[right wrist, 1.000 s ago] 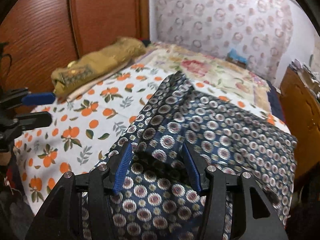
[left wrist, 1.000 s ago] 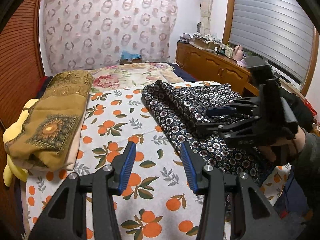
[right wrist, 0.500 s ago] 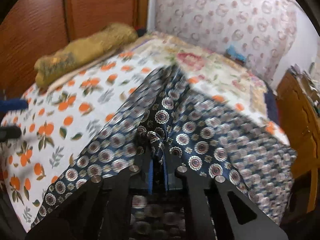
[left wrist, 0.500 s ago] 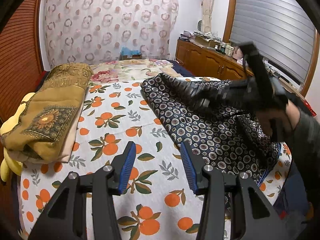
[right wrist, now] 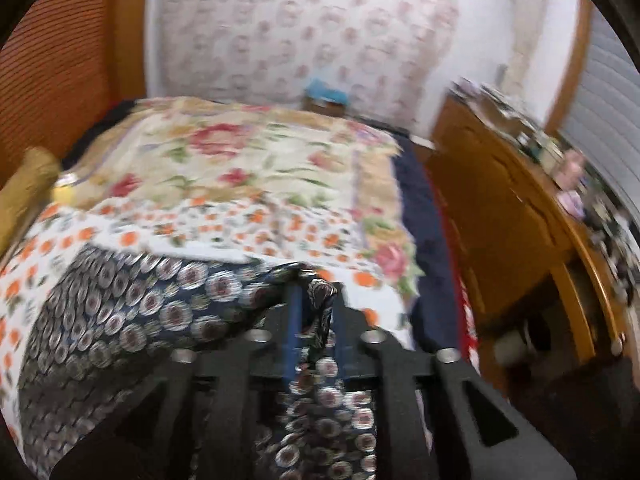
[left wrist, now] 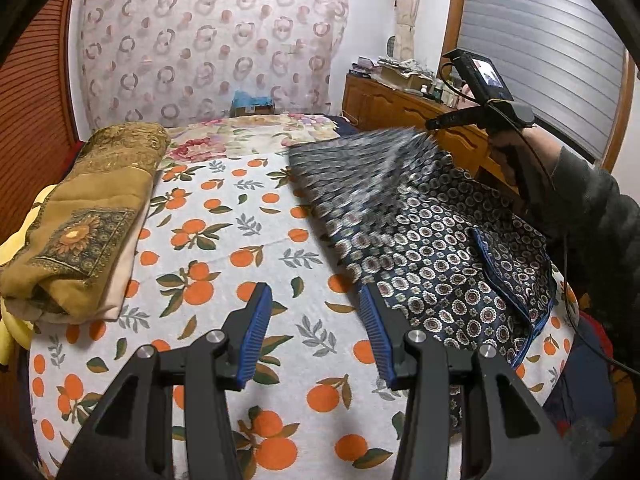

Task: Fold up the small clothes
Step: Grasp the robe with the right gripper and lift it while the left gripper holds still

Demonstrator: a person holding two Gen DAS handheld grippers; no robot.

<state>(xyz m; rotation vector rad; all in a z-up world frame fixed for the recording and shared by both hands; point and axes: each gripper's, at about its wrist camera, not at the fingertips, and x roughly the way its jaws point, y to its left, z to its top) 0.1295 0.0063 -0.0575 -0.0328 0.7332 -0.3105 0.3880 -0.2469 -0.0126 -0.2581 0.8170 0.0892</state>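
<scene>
**Navy cloth lifted by one corner**

The cloth [left wrist: 432,248] is dark navy, printed with small pale ringed medallions and edged in blue. It lies on the right side of the orange-print sheet [left wrist: 224,248]. One corner is raised and stretched taut. The right gripper [right wrist: 314,312] has its jaws clamped on that corner. The left gripper [left wrist: 316,332] hovers over the sheet, jaws apart and holding nothing.

The lifted part is smeared by motion blur. The right wrist view is soft throughout. A folded gold blanket [left wrist: 80,216] sits at the sheet's left edge.
</scene>
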